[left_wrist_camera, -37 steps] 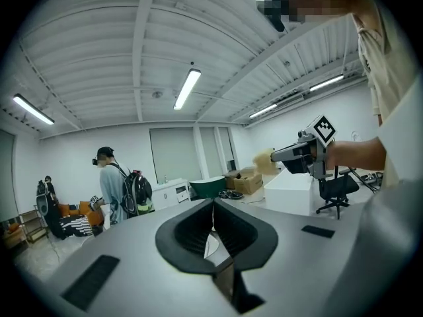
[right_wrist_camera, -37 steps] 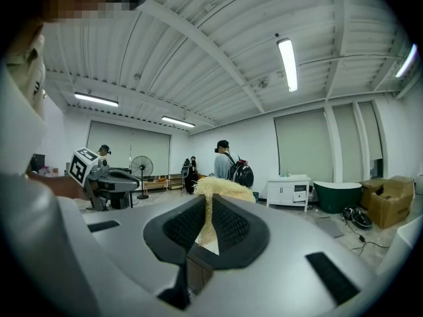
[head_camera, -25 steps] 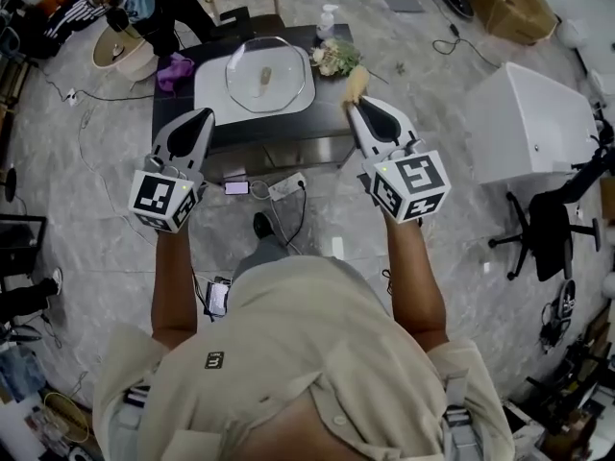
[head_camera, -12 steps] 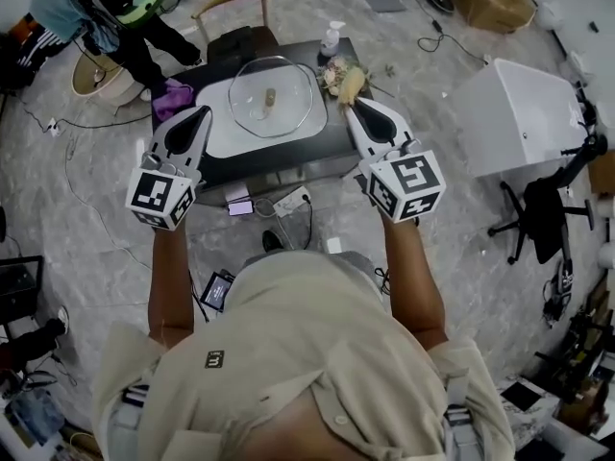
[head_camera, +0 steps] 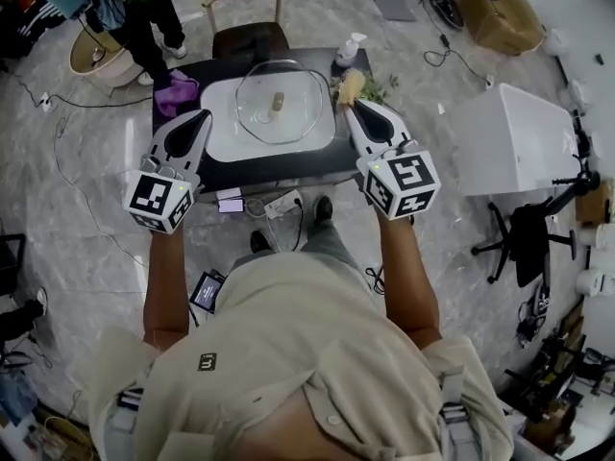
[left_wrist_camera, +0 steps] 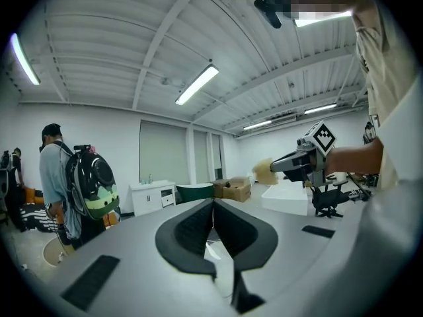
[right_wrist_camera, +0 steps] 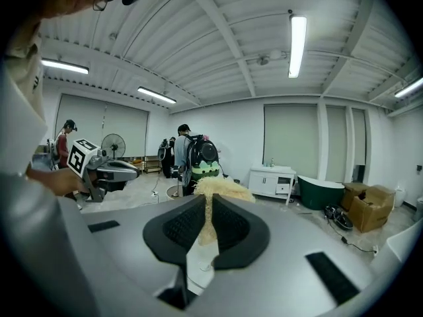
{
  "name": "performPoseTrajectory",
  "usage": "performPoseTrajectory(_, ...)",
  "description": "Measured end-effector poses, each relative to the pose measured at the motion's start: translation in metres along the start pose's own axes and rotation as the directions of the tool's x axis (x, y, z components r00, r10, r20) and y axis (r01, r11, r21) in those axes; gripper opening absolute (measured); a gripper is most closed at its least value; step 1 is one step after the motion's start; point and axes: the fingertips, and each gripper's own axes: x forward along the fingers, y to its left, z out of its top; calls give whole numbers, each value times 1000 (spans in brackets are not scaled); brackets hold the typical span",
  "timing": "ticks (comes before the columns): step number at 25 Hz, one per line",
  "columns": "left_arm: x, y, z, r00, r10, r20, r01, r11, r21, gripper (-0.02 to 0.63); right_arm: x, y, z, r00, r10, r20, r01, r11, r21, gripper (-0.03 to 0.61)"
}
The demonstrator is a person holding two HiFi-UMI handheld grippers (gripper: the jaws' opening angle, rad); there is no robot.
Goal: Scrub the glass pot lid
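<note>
One glass pot lid [head_camera: 279,113] lies flat on a white tray [head_camera: 219,134] on the dark table [head_camera: 264,169], showing between my gripper tips in the head view. My right gripper [head_camera: 348,107] clamps a tan fibrous scrubber [head_camera: 350,85]; my left gripper [head_camera: 200,118] is closed tight, holding nothing.

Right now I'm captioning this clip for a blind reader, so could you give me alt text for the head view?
Seen from above, a person holds out two grippers toward a glass pot lid lying on a white tray on a dark table. The right gripper is shut on a tan scrubber; the left gripper is shut and empty.
</note>
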Motion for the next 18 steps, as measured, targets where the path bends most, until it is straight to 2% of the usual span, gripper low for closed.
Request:
performPoseTrajectory(5,0,16,-8,995,96,-43,-96,995,0,19,49,-17,-7,996,85,-7,-85,996,5,43)
performPoseTrajectory(12,9,29,-12,971,219,-92,-221,975,-13,18,104,-47,-18,982,186,-41,-185,983,17,43)
performPoseTrajectory(18,22,32,-36,949,283,-139,-293,954,-56,18,150,-71,-46,969,230,-88,-228,973,39,43)
